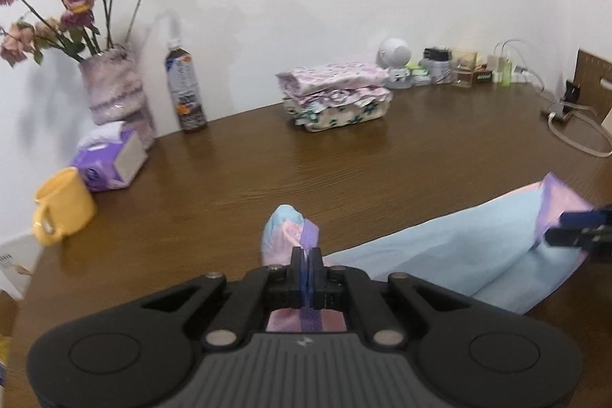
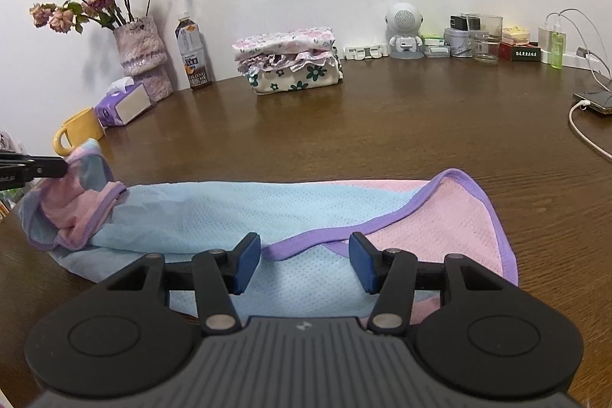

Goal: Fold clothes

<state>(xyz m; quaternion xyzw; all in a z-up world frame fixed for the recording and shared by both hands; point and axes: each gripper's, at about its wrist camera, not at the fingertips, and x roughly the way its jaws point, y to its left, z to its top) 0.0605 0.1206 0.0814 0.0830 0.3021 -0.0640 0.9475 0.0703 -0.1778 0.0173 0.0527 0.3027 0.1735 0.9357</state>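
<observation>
Garment held at one end on the tabletop.
Right tongs (image 2: pixel 305 262) gape over the purple hem at 6 o'clock; left tongs (image 1: pixel 306 268) pinch the bunched end of the pastel garment (image 2: pixel 214 212). Judged best: grip the hem squarely, lift both ends level. Folded stack (image 2: pixel 290 65) at 12 o'clock.

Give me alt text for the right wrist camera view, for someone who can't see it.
The right hand-held gripper hangs open over a blue, pink and purple-trimmed garment lying on a brown wooden table. At the left edge, the left hand-held gripper pinches the garment's bunched end. A stack of folded floral clothes sits against the white wall.
</observation>
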